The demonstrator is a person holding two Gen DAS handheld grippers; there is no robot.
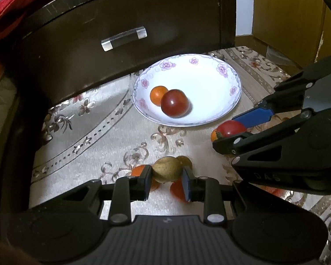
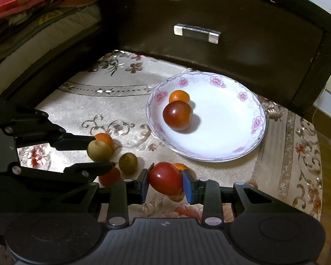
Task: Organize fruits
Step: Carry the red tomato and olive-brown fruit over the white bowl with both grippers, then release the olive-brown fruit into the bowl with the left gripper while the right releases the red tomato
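Observation:
A white floral plate (image 1: 211, 114) (image 2: 231, 145) holds a dark red tomato (image 1: 174, 103) (image 2: 177, 115) and a small orange fruit (image 1: 157, 95) (image 2: 179, 96). My left gripper (image 1: 166, 176) (image 2: 99, 153) is shut on a brownish-green round fruit (image 1: 166, 169) (image 2: 99, 150), held just above the cloth. My right gripper (image 2: 165, 181) (image 1: 234, 130) is shut on a red tomato (image 2: 165, 178) (image 1: 230, 128). On the cloth lie another green fruit (image 2: 128, 163), orange fruits (image 2: 104, 139) (image 2: 181, 167) and a red one (image 2: 110, 176).
A dark wooden drawer front (image 1: 112, 44) (image 2: 209, 37) with a clear handle (image 1: 124, 38) (image 2: 196, 33) stands right behind the plate. The patterned tablecloth (image 1: 94, 137) covers the table. Red fabric (image 1: 13, 6) and bedding (image 2: 22, 22) lie at the left.

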